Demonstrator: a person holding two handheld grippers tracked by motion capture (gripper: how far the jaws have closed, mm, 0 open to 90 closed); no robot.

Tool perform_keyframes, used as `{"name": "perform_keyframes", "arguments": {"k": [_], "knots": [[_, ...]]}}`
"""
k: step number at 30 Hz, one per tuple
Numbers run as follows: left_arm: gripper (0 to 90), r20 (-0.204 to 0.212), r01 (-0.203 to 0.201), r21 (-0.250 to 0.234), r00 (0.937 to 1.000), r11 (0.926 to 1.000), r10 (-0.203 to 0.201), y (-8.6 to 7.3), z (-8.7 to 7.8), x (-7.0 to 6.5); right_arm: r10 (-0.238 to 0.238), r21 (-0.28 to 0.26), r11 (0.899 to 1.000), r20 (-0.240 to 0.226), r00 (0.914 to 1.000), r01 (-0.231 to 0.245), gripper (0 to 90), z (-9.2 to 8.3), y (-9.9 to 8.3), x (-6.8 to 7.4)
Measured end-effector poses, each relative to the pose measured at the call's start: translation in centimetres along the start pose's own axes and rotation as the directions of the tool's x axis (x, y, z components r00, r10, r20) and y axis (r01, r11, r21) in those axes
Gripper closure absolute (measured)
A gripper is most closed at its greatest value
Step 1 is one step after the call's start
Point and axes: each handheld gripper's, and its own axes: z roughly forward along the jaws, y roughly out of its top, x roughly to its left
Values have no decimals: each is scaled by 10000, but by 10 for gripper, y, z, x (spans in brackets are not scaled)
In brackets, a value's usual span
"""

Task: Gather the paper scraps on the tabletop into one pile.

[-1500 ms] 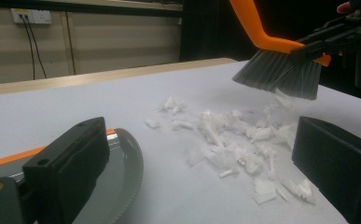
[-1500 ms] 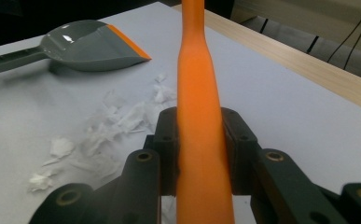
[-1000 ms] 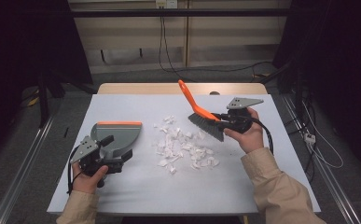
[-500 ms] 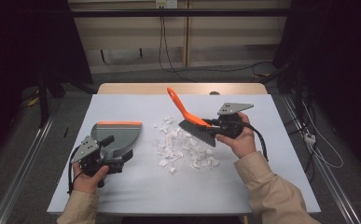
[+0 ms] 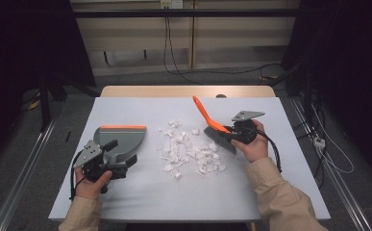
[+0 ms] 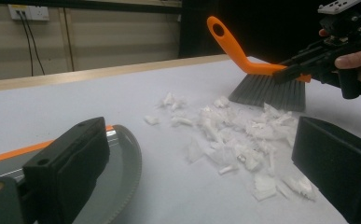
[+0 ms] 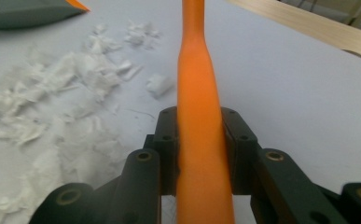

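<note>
An orange brush with grey bristles is clamped by its handle in my right gripper, which is shut on it. The bristles meet the table at the right edge of a heap of white paper scraps. A grey dustpan with an orange lip lies flat to the left of the heap. My left gripper rests at the pan's near side. In the left gripper view its jaws stand wide apart, the left one over the pan's toothed rim, with scraps and the brush ahead.
The white table has bare room in front of the heap and along its right side. A wooden strip runs along the far edge. Cables hang on the wall behind, and metal rails flank the table on the floor.
My right gripper has come down with the brush, bringing the bristles from above the table to the right edge of the scrap heap. The left gripper and the dustpan have stayed put.
</note>
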Motion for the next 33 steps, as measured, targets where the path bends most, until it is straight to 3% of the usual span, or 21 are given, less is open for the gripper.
{"name": "perform_keyframes", "arguments": {"k": [2,4,6,9,11,15,17,19,21,25,27,28,30,33], "knots": [[37,-15,6,-12,10000,10000,-6,0,0,0,-108,88,9999,82,9999,107,714,-1,1,0],[37,-26,41,-31,10000,10000,-41,0,0,0,204,189,9996,-36,9998,-203,711,-1,2,0],[38,-5,27,-23,10000,10000,-27,0,0,0,-2,435,9991,167,9999,-5,691,-2,6,0],[38,1,9,5,10000,10000,-9,0,0,0,251,473,9986,-7,9997,-251,627,-3,14,0],[38,15,10,-9,10000,10000,-10,0,1,0,473,826,9955,39,9989,-475,613,-2,18,-2],[38,10,-1,21,10000,10000,1,0,1,0,598,1272,9901,10,9982,-594,634,5,21,-3],[38,14,22,6,10000,10000,-22,0,0,0,634,1519,9862,209,9978,-658,712,9,19,-3],[38,1,1,9,10000,10000,-1,0,1,0,743,1551,9850,162,9971,-759,714,10,19,-3],[38,12,8,28,10000,10000,-8,0,1,0,613,1750,9821,509,9968,-693,715,9,20,0],[38,4,18,-38,10000,10000,-18,1,-1,-1,641,1514,9857,687,9956,-740,715,9,18,-2],[38,1,29,-68,10000,10000,-29,1,-1,0,444,1264,9902,1184,9920,-594,715,9,17,-6],[38,-6,29,-70,10000,10000,-29,1,-1,0,502,1171,9910,1222,9912,-647,716,9,16,-8],[38,-38,77,-87,10000,9999,-77,1,-2,0,754,729,9939,949,9926,-825,716,10,16,-13],[39,-59,85,-117,9999,9999,-85,1,-2,0,633,330,9973,669,9957,-656,716,15,19,-17]]}}
